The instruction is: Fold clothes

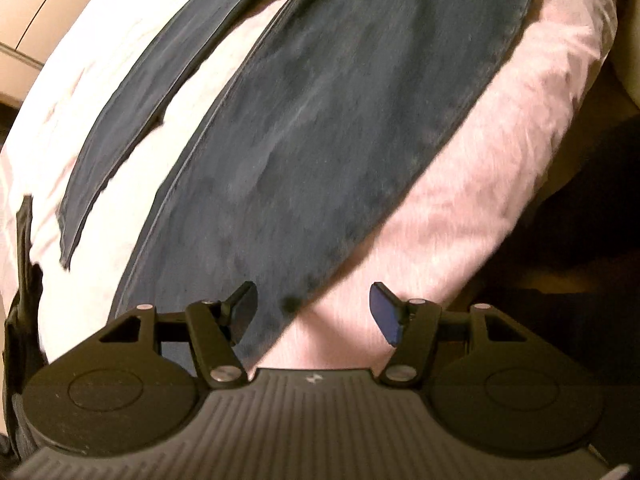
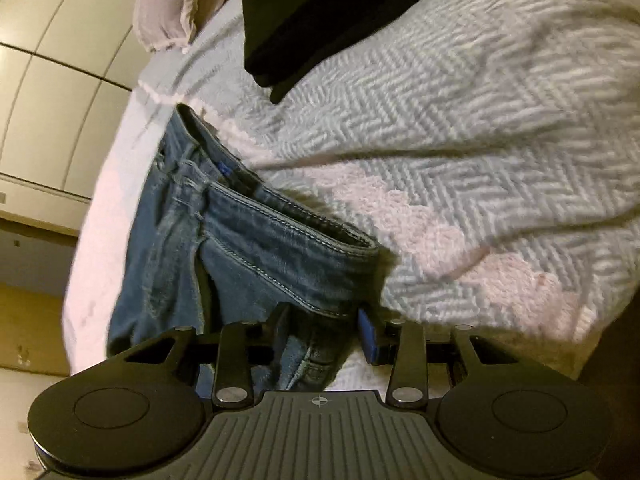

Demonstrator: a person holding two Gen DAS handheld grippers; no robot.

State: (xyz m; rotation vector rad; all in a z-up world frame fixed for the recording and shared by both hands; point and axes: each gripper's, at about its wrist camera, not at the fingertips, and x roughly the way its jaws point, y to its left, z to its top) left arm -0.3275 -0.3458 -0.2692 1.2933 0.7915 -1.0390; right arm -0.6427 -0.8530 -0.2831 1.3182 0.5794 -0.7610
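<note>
Pale bedding covers a bed (image 1: 500, 184) in both views, with cream panelled walls behind it at about 10 o'clock. Seen from the left wrist, the sheet looks white to pink, and the blue jeans (image 1: 320, 140) lie flat across it, running from 1 o'clock down to 7 o'clock. One narrow leg lies to the left, and the wider leg fills the middle of the picture. A dark strap-like thing hangs at the far left edge, at 9 o'clock; I cannot tell what it is. The left tool (image 1: 314, 312) is at 6 o'clock, over the lower edge of the wide leg. Its jaws stand apart, released, and nothing is pressed between them; the left finger is over the denim and the right finger, with a blue pad, is over the sheet.

Seen from the right wrist, a blanket with a herringbone pattern (image 2: 460, 120) lies over the bed, and a black cloth (image 2: 320, 12) lies at 12 o'clock. The waistband of the jeans (image 2: 280, 220) runs from 10 o'clock toward the centre. The right tool (image 2: 326, 332) at 6 o'clock has a fold of denim below the waistband between its fingers, and it appears clenched on this cloth.
</note>
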